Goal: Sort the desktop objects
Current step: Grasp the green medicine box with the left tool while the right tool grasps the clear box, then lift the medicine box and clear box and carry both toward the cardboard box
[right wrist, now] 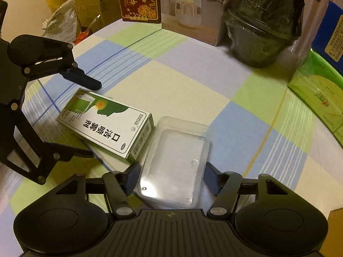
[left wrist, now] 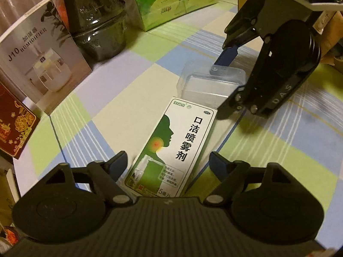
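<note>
One spray box [left wrist: 171, 147], marked 口洁喷雾剂 and 5毫升, flat on the checked surface [left wrist: 128, 81], end touching one clear plastic case [right wrist: 175, 162]. Left hand-held gripper [left wrist: 167, 165] apart, straddling the box's near end; right hand-held gripper [right wrist: 169, 177] apart around the case. One box [left wrist: 40, 60] reads J10 HUMIDIFIER.

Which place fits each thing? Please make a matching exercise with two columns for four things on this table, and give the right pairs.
Things:
1. spray box
2. clear case
3. humidifier box
4. red box

Places:
a. between the right gripper fingers
b. standing by the dark wrapped pot
c. between the left gripper fingers
d. beside the humidifier box, away from the pot

Pairs: 1-c, 2-a, 3-b, 4-d
</note>
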